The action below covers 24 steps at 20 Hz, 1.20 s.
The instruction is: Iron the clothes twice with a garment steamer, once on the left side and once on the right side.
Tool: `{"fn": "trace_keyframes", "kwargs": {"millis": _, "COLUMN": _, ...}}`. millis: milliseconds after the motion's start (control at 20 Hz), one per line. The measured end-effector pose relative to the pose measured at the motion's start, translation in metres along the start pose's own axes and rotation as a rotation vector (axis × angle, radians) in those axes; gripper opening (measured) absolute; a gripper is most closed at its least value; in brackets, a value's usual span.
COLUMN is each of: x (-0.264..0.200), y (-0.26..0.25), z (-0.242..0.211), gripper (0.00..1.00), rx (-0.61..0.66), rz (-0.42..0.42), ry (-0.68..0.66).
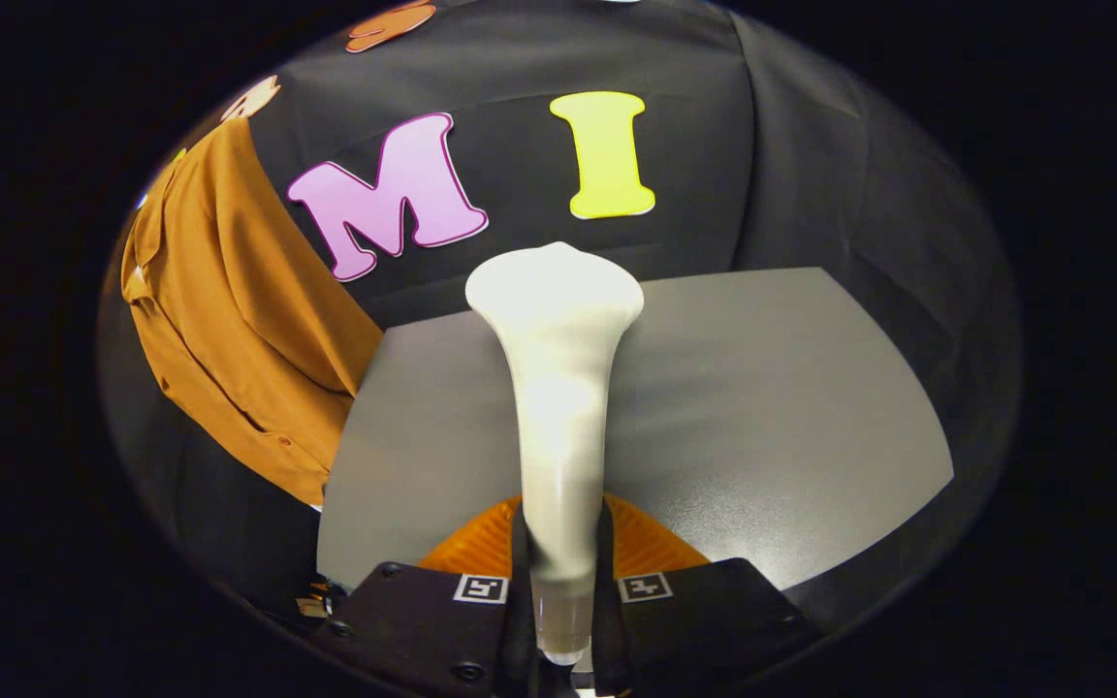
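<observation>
A white garment steamer (558,388) stands up between my fingers, its narrow handle clamped by both and its wide flared head pointing away from me. My gripper (562,562) is shut on that handle. An orange-brown shirt (239,320) hangs against the black cloth wall, off to the left of the steamer head and apart from it. The steamer head sits over the far edge of the grey table (762,417).
The grey table spreads beneath and to the right of the steamer. Black cloth walls close the booth behind and on the right. The shirt's lower hem reaches down past the table's left edge.
</observation>
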<state>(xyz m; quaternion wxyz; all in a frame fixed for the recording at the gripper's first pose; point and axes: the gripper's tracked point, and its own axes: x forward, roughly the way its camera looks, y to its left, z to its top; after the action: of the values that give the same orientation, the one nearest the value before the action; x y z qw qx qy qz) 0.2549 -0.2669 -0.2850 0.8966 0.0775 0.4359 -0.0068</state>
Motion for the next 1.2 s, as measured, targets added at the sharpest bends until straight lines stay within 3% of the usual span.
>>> {"fn": "trace_keyframes", "kwargs": {"millis": 350, "x": -0.079, "y": 0.029, "z": 0.033, "gripper": 0.26, "rx": -0.004, "rz": -0.074, "ry": -0.280}}
{"fn": "trace_keyframes", "kwargs": {"millis": 750, "x": -0.150, "y": 0.129, "z": 0.034, "gripper": 0.26, "rx": -0.038, "rz": -0.071, "ry": -0.474}}
{"fn": "trace_keyframes", "kwargs": {"millis": 1200, "x": -0.105, "y": 0.249, "z": 0.008, "gripper": 0.26, "rx": -0.117, "rz": 0.008, "ry": -0.487}}
